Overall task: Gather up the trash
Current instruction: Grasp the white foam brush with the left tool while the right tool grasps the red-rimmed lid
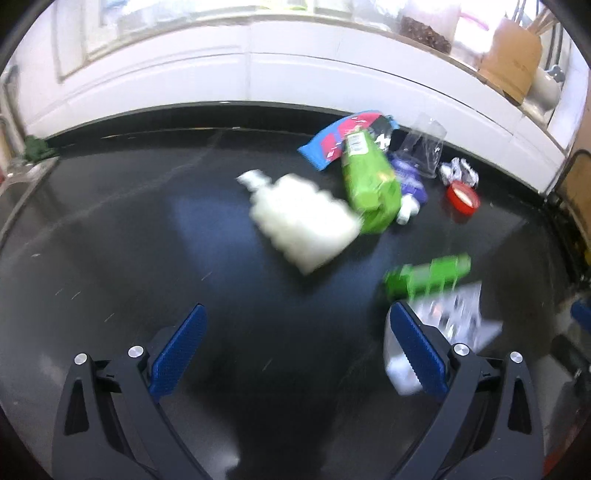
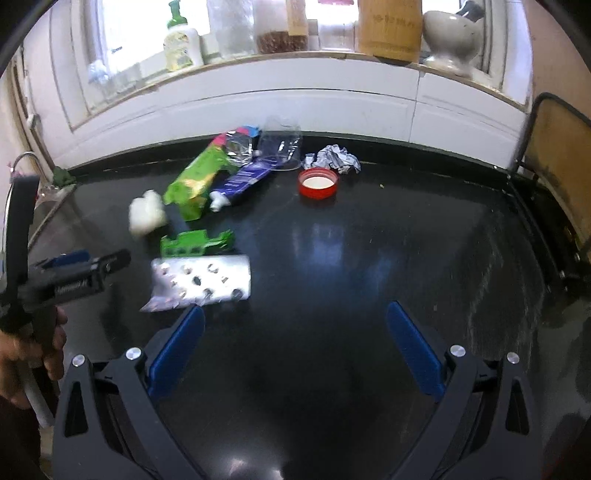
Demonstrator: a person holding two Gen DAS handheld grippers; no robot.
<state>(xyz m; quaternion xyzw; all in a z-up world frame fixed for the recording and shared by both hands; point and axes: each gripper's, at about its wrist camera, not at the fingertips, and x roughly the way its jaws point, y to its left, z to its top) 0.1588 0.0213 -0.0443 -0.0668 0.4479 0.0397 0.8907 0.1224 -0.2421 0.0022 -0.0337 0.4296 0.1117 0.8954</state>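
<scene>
Black counter, glossy. Sill behind: green-cap soap btl, jar w/ brown stuff, bamboo canister, white mortar + pestle. Tap far left, wire rack right edge.

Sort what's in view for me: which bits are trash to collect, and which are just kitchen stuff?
Trash on the counter:
green packet
blue tube
red lid
crumpled foil
blister pack
green plastic piece
white wad
clear cup

Not trash, on the sill:
soap bottle
wooden holder
mortar
</scene>
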